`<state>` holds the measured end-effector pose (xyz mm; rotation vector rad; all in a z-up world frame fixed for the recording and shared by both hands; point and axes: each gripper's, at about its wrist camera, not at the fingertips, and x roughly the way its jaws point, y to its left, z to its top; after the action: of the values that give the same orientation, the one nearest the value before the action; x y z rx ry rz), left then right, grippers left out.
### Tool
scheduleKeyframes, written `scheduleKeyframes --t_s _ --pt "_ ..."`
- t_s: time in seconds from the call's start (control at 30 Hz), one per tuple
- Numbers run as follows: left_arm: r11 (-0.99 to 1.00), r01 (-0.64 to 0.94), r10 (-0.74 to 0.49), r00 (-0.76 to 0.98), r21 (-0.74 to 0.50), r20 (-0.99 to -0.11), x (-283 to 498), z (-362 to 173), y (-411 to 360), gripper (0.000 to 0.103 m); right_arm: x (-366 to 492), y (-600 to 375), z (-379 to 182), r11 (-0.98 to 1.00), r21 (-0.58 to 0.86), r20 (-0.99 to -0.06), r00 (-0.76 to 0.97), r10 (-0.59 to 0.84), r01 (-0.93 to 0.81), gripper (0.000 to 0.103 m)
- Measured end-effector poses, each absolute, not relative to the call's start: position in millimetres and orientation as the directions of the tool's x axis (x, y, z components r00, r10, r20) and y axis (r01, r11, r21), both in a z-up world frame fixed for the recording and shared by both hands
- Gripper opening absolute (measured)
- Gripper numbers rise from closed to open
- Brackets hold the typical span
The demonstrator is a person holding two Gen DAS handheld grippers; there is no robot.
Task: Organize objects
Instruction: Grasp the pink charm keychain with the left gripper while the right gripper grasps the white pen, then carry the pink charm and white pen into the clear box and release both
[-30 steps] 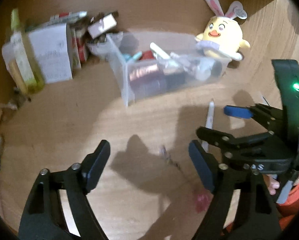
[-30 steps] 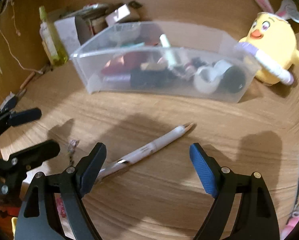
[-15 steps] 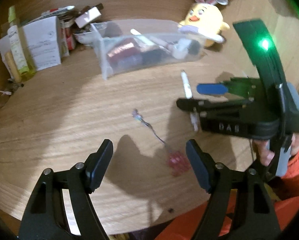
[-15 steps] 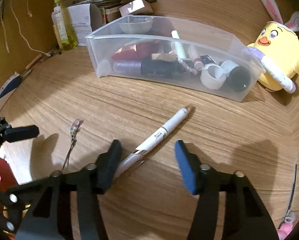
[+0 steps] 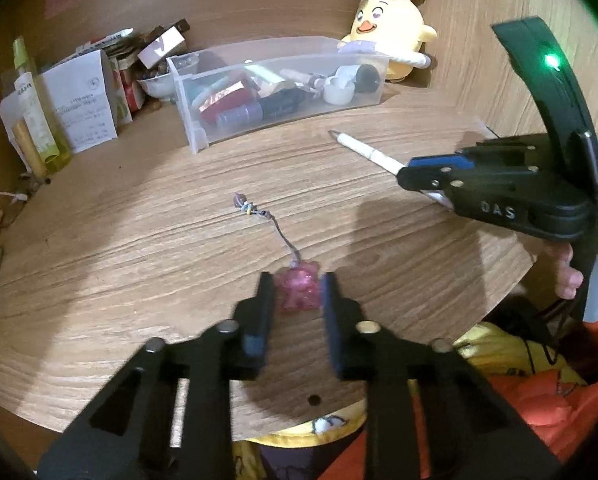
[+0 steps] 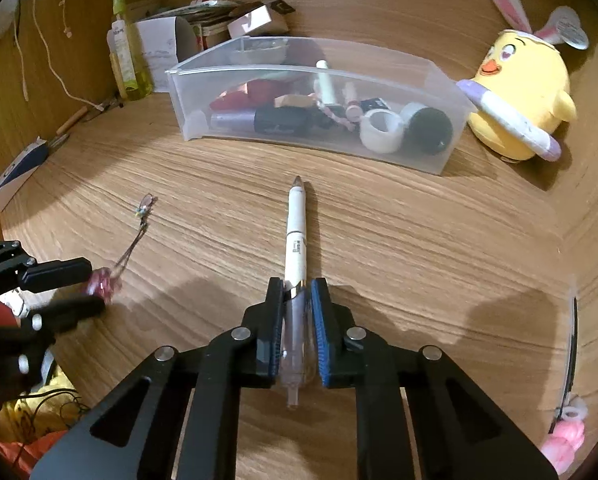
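Note:
A pink glittery charm (image 5: 299, 291) on a thin cord with beads (image 5: 244, 205) lies on the round wooden table (image 5: 139, 280). My left gripper (image 5: 297, 292) is shut on the charm; it also shows in the right wrist view (image 6: 91, 286). A white pen (image 6: 296, 236) lies on the table pointing at the clear plastic bin (image 6: 431, 76). My right gripper (image 6: 296, 300) is shut on the pen's clear rear end; it also shows in the left wrist view (image 5: 419, 174), holding the pen (image 5: 363, 150).
The bin (image 5: 195, 136) holds several small items. A yellow plush chick (image 6: 519, 92) sits right of it. A green bottle (image 6: 125, 52), a paper leaflet (image 5: 85, 100) and boxes stand at the back left. A pink item (image 6: 563, 440) lies at the right edge.
Both grippers have closed: the left on the pink charm, the right on the pen's rear end. Both moved in closer to the table.

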<state>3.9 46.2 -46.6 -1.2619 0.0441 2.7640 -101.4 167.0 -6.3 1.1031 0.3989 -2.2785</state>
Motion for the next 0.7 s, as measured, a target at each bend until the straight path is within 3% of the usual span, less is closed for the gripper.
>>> scheduleKeyframes --t_s 0.3,0.7 --pt "-0.995 -0.065 0.098 -0.674 -0.073 -0.732 -7.1 -36.8 35.2 0.021 -92.6 183.8 4.3 -0.806 0.021 -0.748 -0.526 -0.405 0.591 0.013" --pt "-0.993 -0.047 0.104 -0.801 -0.111 -0.590 -30.9 28.3 28.5 0.021 -98.8 205.7 57.4 -0.829 0.079 -0.631 -0.616 -0.471 0.553 0.013"
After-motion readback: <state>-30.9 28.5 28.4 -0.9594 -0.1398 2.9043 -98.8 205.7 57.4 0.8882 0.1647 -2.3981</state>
